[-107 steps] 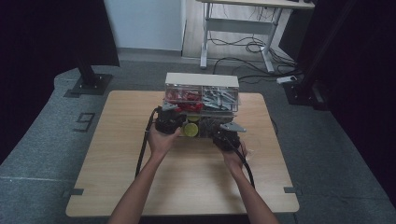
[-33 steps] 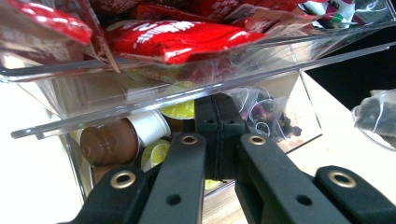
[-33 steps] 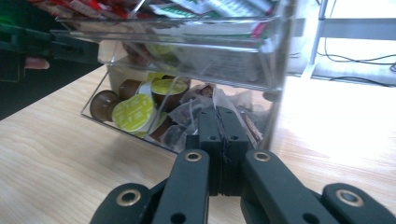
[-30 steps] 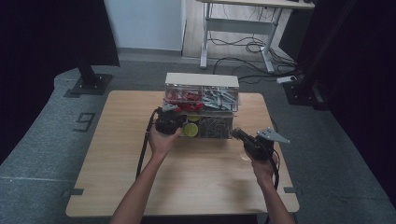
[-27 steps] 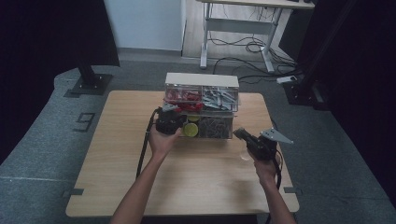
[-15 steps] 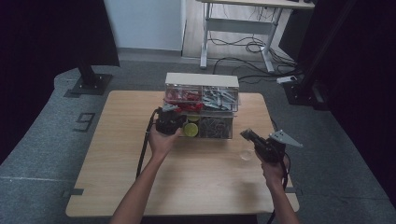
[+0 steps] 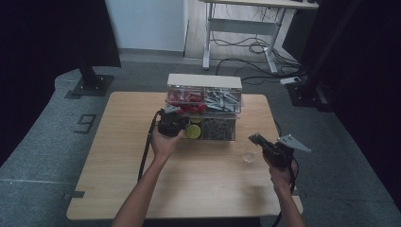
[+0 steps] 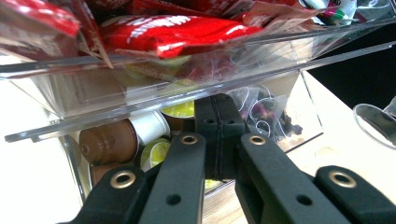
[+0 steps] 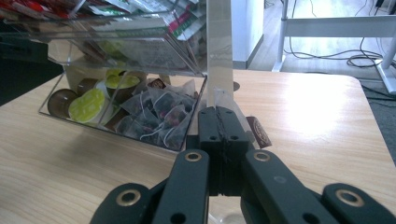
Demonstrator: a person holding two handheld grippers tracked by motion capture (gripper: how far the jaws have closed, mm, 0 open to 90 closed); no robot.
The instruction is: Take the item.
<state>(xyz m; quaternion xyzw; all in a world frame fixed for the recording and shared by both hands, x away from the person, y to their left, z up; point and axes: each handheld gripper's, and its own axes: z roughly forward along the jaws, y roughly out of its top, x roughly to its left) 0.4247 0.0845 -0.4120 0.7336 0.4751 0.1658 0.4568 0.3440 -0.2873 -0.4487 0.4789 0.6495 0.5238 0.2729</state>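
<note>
At organizer (image 7: 203,109) | both claws together, empty | high view alone: glass cup (image 7: 249,156)

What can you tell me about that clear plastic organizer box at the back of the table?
The clear organizer stands upright at the table's far middle, two tiers under a pale top. Its upper tray holds red packets and other sachets; the lower bin holds brown and green coffee capsules beside mesh tea bags. The left gripper sits at its front left, jaws shut.
</note>
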